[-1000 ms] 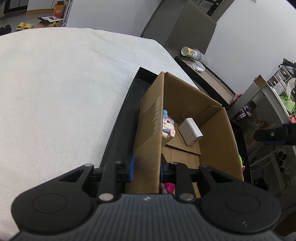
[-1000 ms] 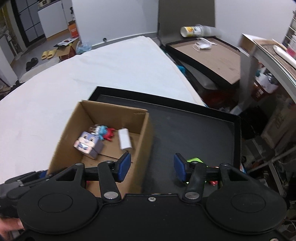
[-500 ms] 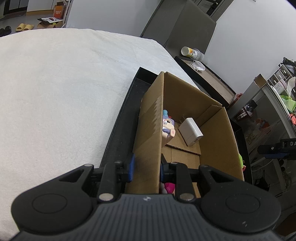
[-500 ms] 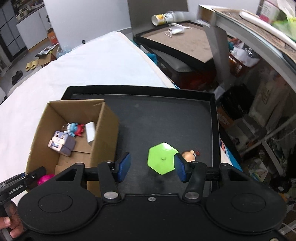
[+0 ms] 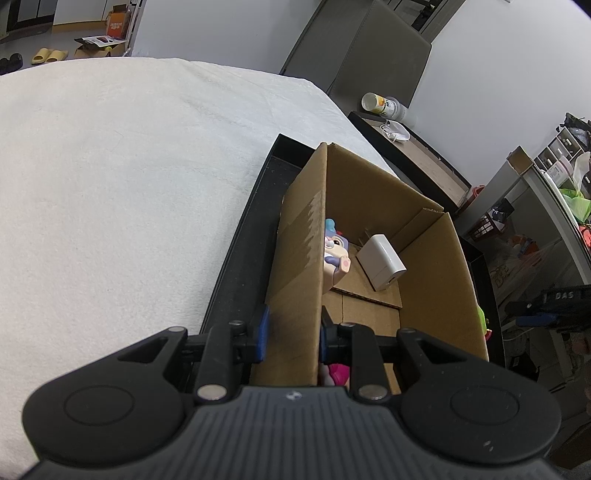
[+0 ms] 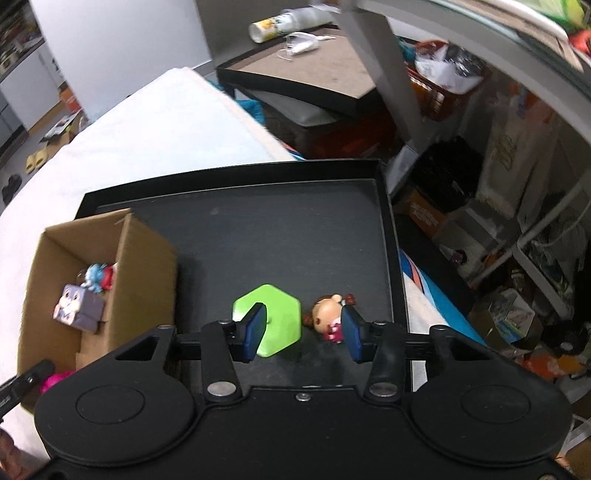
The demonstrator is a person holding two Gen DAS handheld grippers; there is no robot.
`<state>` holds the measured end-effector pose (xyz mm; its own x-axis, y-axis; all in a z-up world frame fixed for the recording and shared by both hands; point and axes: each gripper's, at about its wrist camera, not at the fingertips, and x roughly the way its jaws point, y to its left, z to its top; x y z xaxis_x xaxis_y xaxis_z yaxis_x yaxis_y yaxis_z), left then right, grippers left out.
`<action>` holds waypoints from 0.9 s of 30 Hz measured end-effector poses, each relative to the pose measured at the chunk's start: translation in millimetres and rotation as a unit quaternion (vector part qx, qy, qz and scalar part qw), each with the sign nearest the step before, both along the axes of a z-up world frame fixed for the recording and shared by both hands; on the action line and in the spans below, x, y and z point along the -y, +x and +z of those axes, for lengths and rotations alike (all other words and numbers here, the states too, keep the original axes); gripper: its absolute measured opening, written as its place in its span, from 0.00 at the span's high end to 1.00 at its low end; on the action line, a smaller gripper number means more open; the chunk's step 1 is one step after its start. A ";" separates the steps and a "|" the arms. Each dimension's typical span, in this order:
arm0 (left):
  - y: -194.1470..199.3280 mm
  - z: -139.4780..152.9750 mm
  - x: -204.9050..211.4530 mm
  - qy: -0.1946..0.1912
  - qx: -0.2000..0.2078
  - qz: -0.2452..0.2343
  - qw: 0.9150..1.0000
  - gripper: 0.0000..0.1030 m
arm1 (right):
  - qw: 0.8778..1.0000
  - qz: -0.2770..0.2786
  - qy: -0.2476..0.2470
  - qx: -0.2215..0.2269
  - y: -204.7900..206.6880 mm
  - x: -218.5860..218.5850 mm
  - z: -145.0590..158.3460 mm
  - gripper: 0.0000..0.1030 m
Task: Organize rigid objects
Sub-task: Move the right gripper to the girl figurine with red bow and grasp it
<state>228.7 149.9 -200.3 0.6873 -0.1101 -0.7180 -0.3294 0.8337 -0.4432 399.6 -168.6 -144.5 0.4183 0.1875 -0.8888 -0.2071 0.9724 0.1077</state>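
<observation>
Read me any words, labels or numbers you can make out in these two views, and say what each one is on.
"DAS" on the dark right gripper body at the frame's right edge in the left wrist view.
Print on the tipped bottle: too small.
Orange box lettering: blurred.
Right wrist view: nothing legible.

- Your left gripper (image 5: pixel 291 334) sits low, pointing forward, its two blue-padded fingers (image 5: pixel 261 332) pressed against either face of a thin wall: one pad outside, one inside.
- Your right gripper (image 6: pixel 301 334) hangs above, angled downward, jaws spread wide with a clear gap between the blue pads (image 6: pixel 255 330).
- Nothing is held between the right fingers; they touch nothing.
</observation>
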 end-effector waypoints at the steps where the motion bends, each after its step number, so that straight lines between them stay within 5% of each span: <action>1: 0.1 0.1 0.1 0.000 0.000 0.000 1.000 0.77 | 1.000 -0.006 0.001 -0.002 1.3 3.1 -3.8 0.64; 27: 0.4 1.6 2.4 0.009 -0.002 0.001 1.000 0.77 | 0.995 -0.064 0.074 -0.030 19.8 31.7 -59.5 0.66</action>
